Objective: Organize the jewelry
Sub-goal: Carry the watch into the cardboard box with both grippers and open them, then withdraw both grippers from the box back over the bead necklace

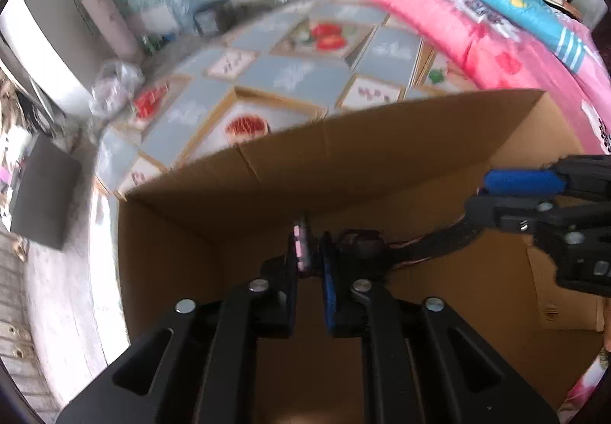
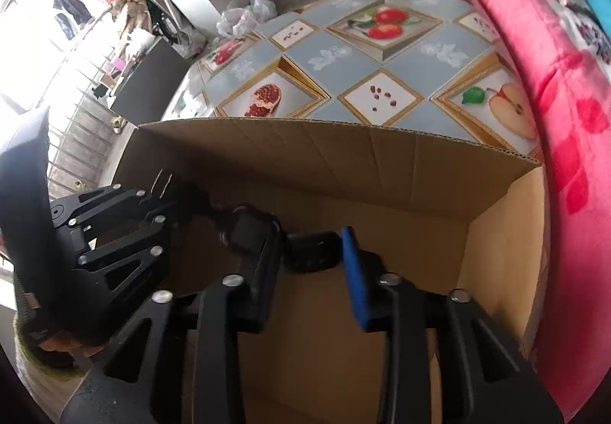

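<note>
The left black two-finger gripper [image 1: 310, 256] points down into the open brown cardboard box [image 1: 382, 156], its blue-padded jaws a narrow gap apart with a small pink item [image 1: 299, 244] between them; blur hides whether the pads press it. The right black gripper [image 2: 311, 259] stands wider and bare. Dark jewelry [image 2: 313, 252] lies on the box floor at its twelve o'clock.

Daylit, motion-blurred, fisheye-warped edges

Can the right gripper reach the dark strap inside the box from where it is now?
Probably yes. The right gripper is over the open box, jaws apart, and the strap lies directly between them with nothing covering it.
</note>
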{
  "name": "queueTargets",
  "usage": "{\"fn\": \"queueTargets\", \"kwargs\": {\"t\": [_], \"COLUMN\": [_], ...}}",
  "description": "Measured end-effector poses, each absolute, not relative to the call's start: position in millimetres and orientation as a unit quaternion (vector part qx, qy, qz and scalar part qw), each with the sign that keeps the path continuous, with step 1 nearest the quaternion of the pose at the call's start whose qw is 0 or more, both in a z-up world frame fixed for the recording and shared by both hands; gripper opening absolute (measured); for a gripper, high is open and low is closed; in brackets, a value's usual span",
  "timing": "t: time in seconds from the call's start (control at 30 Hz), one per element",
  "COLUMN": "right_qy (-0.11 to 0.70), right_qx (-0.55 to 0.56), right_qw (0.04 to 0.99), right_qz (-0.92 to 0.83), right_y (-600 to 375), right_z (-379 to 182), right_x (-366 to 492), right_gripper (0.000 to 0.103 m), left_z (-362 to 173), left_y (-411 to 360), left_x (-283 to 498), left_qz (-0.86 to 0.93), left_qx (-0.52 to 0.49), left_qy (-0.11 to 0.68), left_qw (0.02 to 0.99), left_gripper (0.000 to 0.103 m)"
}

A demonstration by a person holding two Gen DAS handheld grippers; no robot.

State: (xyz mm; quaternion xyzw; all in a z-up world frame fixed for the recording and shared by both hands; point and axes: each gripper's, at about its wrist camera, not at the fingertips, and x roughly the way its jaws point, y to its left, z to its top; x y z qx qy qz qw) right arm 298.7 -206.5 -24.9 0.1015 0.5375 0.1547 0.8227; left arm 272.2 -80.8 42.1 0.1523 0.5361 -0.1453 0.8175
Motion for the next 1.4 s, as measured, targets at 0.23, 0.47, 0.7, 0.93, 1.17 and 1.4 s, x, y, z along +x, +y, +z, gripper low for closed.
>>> {"fn": "queueTargets", "kwargs": {"t": [0.23,0.47,0.7,0.93,1.17,1.4], "right_qy": [0.509,0.439,0.34,0.3,0.357,0.432], "right_qx": [0.109,0.1,0.077,0.06,0.015,0.009], "right_qw": [0.839,0.88,0.923,0.936,0.924,0.899], "right_qz": [0.157,0.152,0.162,0.175,0.135,0.065], "right_y": [-213.6,-209.0,-201.0,-190.9,-184.5,-195.5], "right_z": [-13.2,16.6,62.1,68.2,9.6,-60.0], "right_x": [287.9,254.5,184.5,113.1,75.4,66.5], "right_gripper": [0.042,0.046,0.068,0.09,0.095,0.095], "left_z": [55.6,90.8,134.4,130.4,54.3,-21.6], "left_y": [-71.4,-70.1,-40.7,3.7,22.8,17.5], "left_x": [267.9,236.3,158.0,60.4,16.4,13.7], "left_qz": [-0.14,-0.156,-0.182,-0.168,-0.12,-0.076], "left_qx": [0.118,0.103,0.061,0.025,0.01,0.033], "left_qy": [0.519,0.475,0.416,0.384,0.446,0.51], "left_qw": [0.835,0.86,0.889,0.908,0.887,0.856], "left_gripper": [0.068,0.079,0.085,0.096,0.096,0.097]}}
